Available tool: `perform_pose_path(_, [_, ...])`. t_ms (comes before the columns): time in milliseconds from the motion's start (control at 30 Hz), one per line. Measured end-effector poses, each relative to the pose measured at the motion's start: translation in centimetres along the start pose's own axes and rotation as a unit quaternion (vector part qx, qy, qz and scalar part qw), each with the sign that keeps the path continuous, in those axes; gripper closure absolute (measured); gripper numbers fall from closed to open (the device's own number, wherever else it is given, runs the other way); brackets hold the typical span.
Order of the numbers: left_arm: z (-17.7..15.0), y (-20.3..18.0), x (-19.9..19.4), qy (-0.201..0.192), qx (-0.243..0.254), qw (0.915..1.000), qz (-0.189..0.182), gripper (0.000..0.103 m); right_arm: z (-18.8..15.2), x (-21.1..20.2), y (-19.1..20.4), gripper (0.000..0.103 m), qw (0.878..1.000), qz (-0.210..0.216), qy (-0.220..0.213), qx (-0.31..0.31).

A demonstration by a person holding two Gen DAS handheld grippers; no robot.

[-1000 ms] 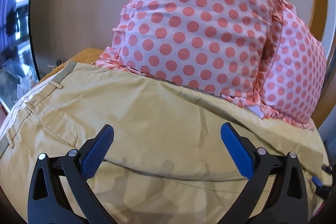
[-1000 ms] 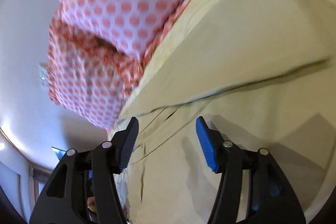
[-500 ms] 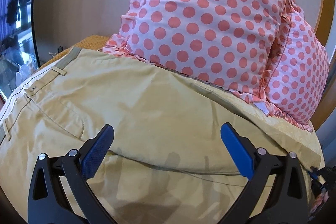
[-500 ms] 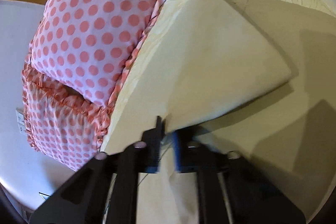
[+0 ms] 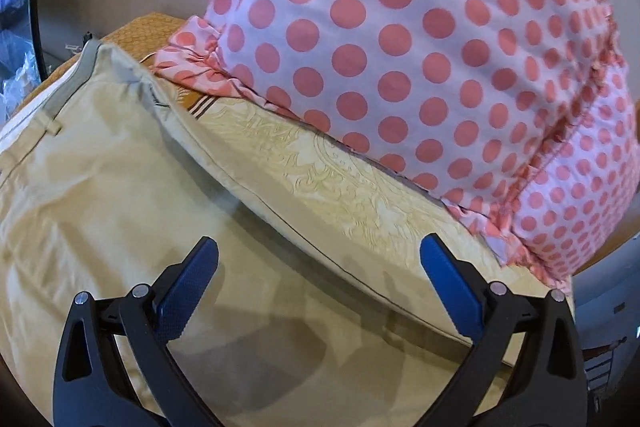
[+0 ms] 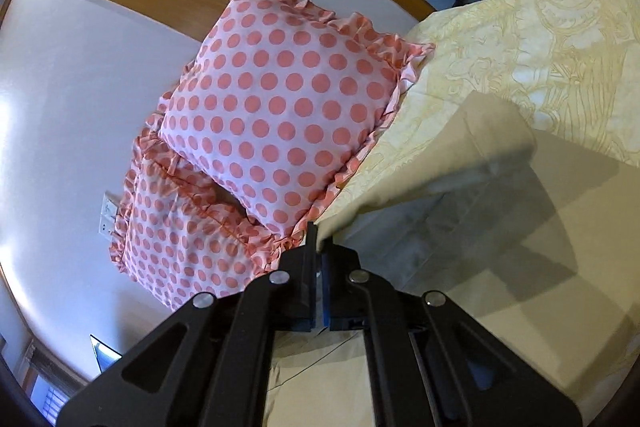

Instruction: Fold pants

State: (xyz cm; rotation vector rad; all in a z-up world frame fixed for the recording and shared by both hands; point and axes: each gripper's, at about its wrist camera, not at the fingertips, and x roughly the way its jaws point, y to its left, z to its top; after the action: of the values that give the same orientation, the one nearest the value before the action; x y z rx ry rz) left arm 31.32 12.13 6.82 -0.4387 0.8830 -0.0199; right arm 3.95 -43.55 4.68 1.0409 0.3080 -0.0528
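We are losing the beige cotton pants [image 5: 120, 211] past the left wrist view's left and bottom edges. The front pink polka-dot ruffled pillow [image 6: 280, 107] is hiding most of the second matching pillow [image 6: 176, 227] behind it.

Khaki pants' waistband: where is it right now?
In the left wrist view, the grey-lined waistband of the khaki cotton pants lies at far left, left of the pink polka-dot ruffled pillow, on the yellow embossed bedspread.
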Motion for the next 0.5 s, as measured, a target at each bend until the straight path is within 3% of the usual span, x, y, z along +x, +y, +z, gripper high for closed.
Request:
perform_pose_path(67, [0.7,-0.3,1.3,0.012,-0.002,0.9995,0.029,0.008,0.1,-0.2,-0.1,0.102,1.0,0.006,0.003,0.003])
perform_pose_path(133, [1.2,0.0,2.5,0.028,-0.008,0.9987,0.042,0.034,0.1,-0.2,-0.2,0.102,1.0,0.007,0.005,0.003])
perform_pose_path(167, [1.4,0.4,3.3,0.043,-0.018,0.9982,0.039,0.063,0.1,-0.2,-0.3,0.102,1.0,0.008,0.007,0.002])
perform_pose_path(200, [1.4,1.0,3.7,0.054,-0.034,0.9977,0.025,0.081,0.2,-0.1,-0.3,0.102,1.0,0.008,0.009,0.002])
perform_pose_path(233, [1.2,1.9,3.7,0.055,-0.054,0.997,0.007,0.088,0.2,-0.1,-0.4,0.102,1.0,0.009,0.011,0.0])
perform_pose_path(267, [0.8,2.8,2.7,0.039,-0.071,0.9967,-0.008,0.094,0.2,-0.2,-0.4,0.102,1.0,0.008,0.013,-0.003])
perform_pose_path(333, [0.1,3.1,0.8,0.025,-0.058,0.9979,-0.011,0.095,0.4,-0.5,-0.5,0.102,1.0,0.01,0.015,-0.007])
perform_pose_path(500, [-5.9,3.8,-10.2,-0.054,-0.022,0.9972,-0.047,0.095,0.9,-3.5,-1.0,0.102,0.999,-0.004,0.0,-0.034])
